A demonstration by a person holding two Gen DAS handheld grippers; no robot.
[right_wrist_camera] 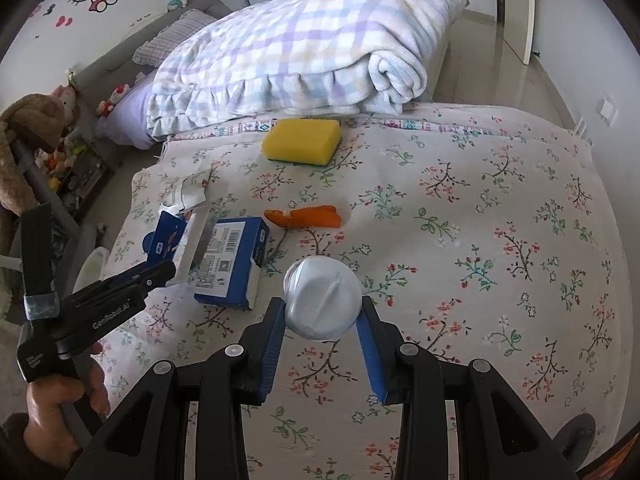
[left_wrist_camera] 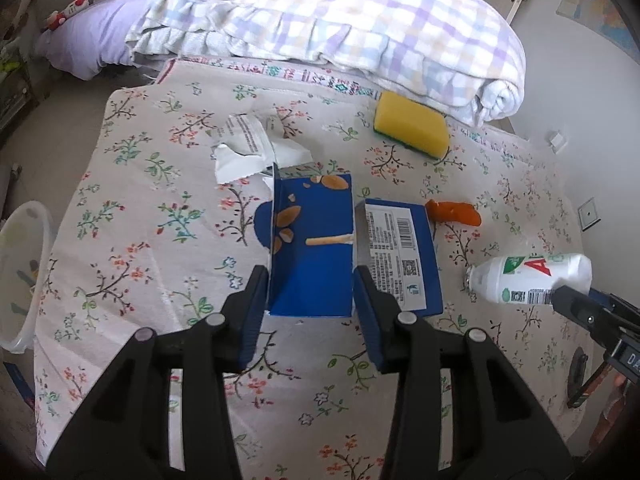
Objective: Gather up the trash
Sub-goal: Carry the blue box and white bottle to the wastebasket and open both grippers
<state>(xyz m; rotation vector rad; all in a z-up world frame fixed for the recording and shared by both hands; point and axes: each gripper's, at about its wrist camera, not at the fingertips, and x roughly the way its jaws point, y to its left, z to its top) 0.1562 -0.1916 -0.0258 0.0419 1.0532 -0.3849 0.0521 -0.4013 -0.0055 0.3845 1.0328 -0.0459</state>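
Note:
A torn blue snack box (left_wrist_camera: 312,240) lies on the floral cloth; my left gripper (left_wrist_camera: 310,304) is shut on its near end. The box also shows in the right wrist view (right_wrist_camera: 230,260). A white plastic bottle (left_wrist_camera: 532,276) lies on its side at the right; my right gripper (right_wrist_camera: 322,316) is shut on its base (right_wrist_camera: 322,304). Torn white paper (left_wrist_camera: 252,148) lies beyond the box. An orange peel (left_wrist_camera: 454,212) lies between box and bottle and also shows in the right wrist view (right_wrist_camera: 304,216).
A yellow sponge (left_wrist_camera: 412,130) sits near a folded checked blanket (left_wrist_camera: 340,20). A white bin (left_wrist_camera: 20,276) stands on the floor left of the cloth-covered surface. Plush toys (right_wrist_camera: 32,136) are at the left.

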